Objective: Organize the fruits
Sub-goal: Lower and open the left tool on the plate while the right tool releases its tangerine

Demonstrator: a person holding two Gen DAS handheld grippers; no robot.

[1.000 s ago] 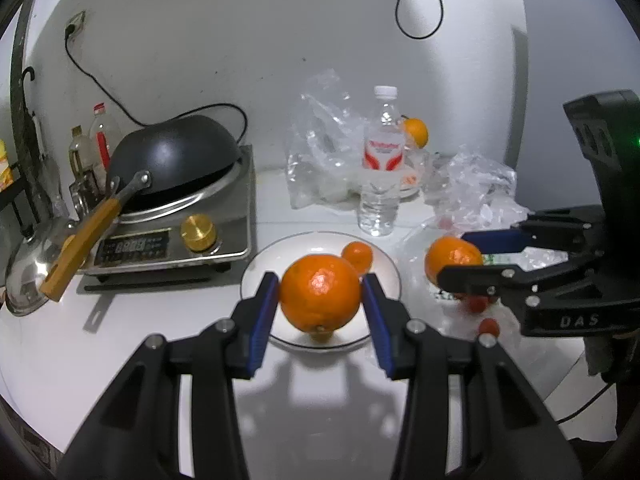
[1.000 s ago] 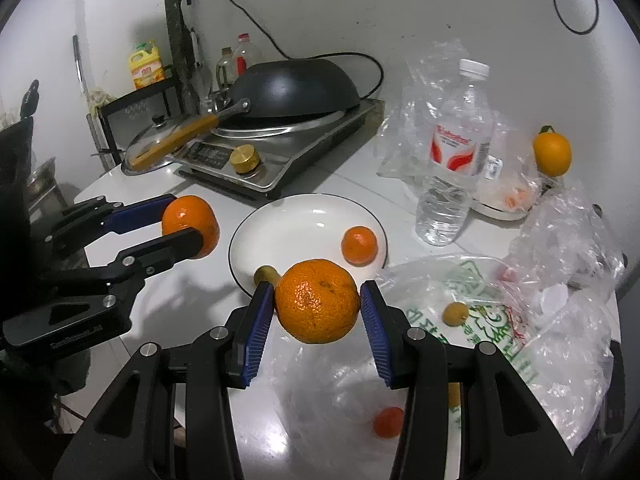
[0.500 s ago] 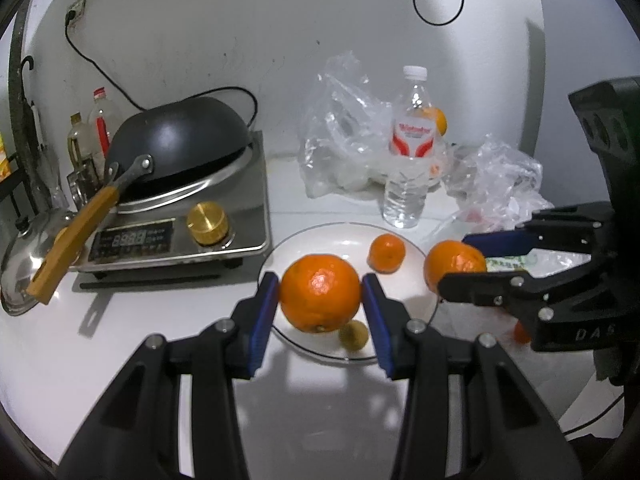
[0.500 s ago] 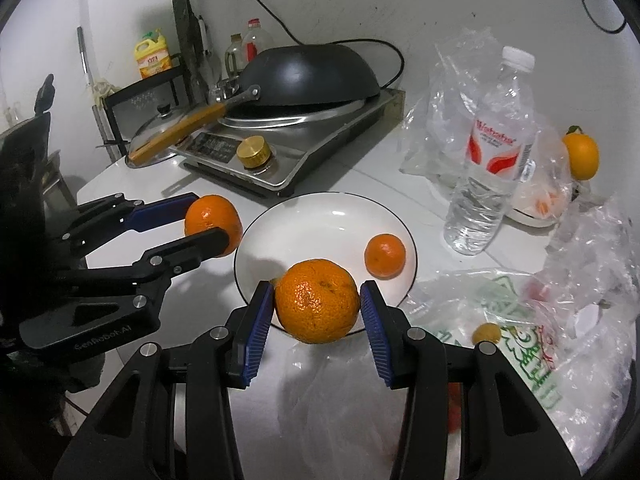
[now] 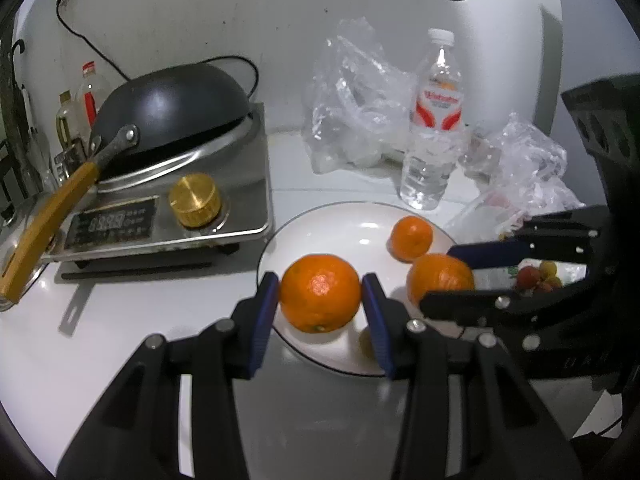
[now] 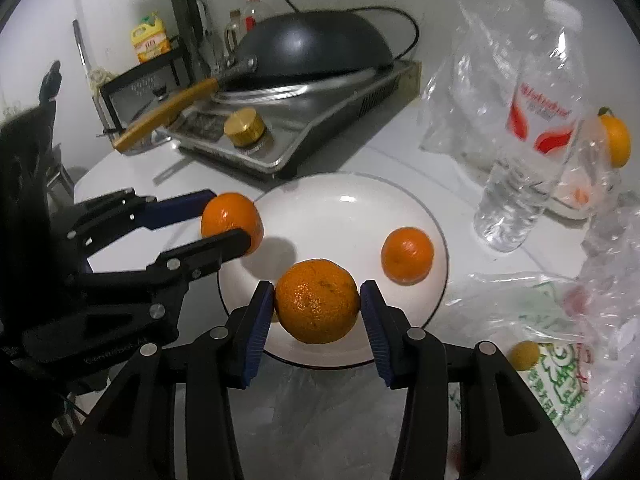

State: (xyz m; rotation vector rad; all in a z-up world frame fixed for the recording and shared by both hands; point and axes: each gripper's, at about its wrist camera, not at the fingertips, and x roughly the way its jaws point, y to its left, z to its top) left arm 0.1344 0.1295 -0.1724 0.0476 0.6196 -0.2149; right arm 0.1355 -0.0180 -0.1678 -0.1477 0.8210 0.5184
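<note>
- Over the last second we have carried both oranges in over the white plate (image 6: 424,216). They began short of it, the right one above the plastic bag (image 6: 560,320) and the left one near the plate's front edge.
- Our left gripper (image 5: 320,298) is clamped on its orange (image 5: 320,293), blue pads pressed to both sides, held above the near left part of the plate.
- Our right gripper (image 6: 317,307) is likewise clamped on an orange (image 6: 317,306), now over the near rim of the plate. Neither fruit looks set down yet, though we cannot tell the height for sure.
- A smaller tangerine (image 6: 407,255) already lies on the plate, apart from both held fruits.
- We judge that releasing comes next; two round fruits let go close together could roll into each other or the tangerine.
- Loose fruit remains: a small yellow one (image 6: 525,355) on the bag, and another orange (image 6: 616,142) behind the water bottle (image 6: 528,152).
- Writing: the bottle's red and white label is too blurred to read. The bag carries green print, apparently Chinese characters, which we cannot make out. The cooker (image 5: 160,216) display is unreadable.
</note>
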